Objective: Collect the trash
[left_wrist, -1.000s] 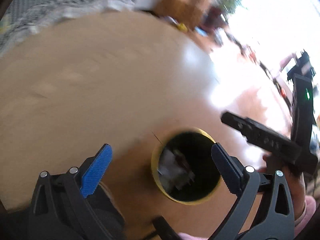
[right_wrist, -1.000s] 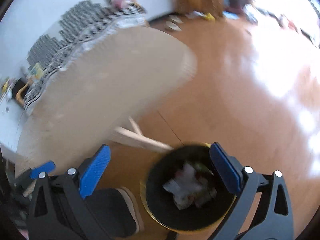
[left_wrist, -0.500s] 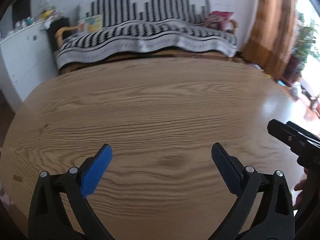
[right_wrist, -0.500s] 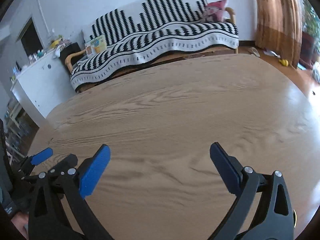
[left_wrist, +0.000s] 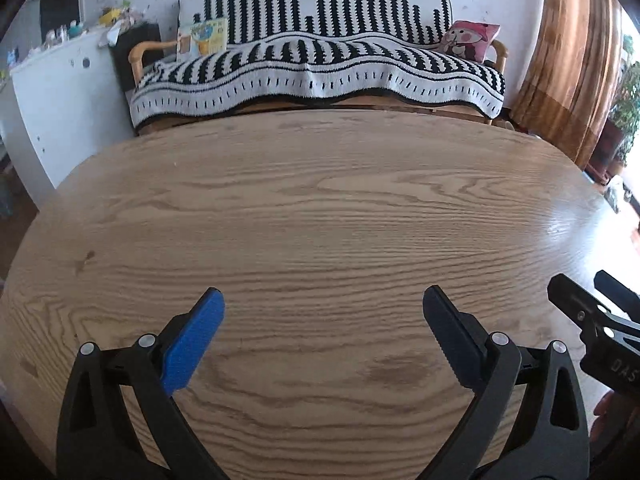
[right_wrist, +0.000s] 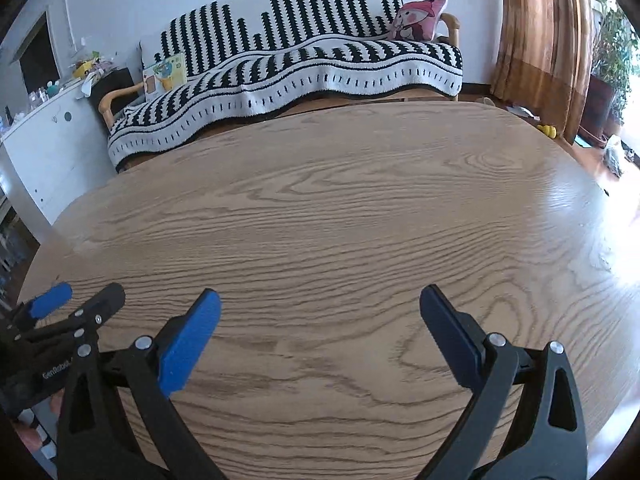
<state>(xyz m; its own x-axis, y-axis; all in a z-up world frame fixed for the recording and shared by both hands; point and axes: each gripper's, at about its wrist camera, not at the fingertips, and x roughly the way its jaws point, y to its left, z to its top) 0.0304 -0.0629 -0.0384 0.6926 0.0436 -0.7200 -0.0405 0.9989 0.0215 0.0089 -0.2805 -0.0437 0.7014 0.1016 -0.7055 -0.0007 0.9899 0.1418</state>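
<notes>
My left gripper (left_wrist: pixel 322 300) is open and empty, held just above the oval wooden table (left_wrist: pixel 320 200). My right gripper (right_wrist: pixel 320 300) is open and empty too, above the same table (right_wrist: pixel 340 200). The right gripper's fingers (left_wrist: pixel 580 308) show at the right edge of the left wrist view. The left gripper's fingers (right_wrist: pixel 80 308) show at the left edge of the right wrist view. No trash and no bin is in view now.
Behind the table stands a sofa with a black-and-white striped cover (left_wrist: pixel 320 64) and a pink cushion (left_wrist: pixel 472 40). A white cabinet (left_wrist: pixel 60 92) is at the left. Brown curtains (left_wrist: pixel 568 60) and plants are at the right.
A second ago both grippers pointed down at a black bin with trash on the floor. Both have swung up to face across the table, and the bin has left view. Both stayed open.
</notes>
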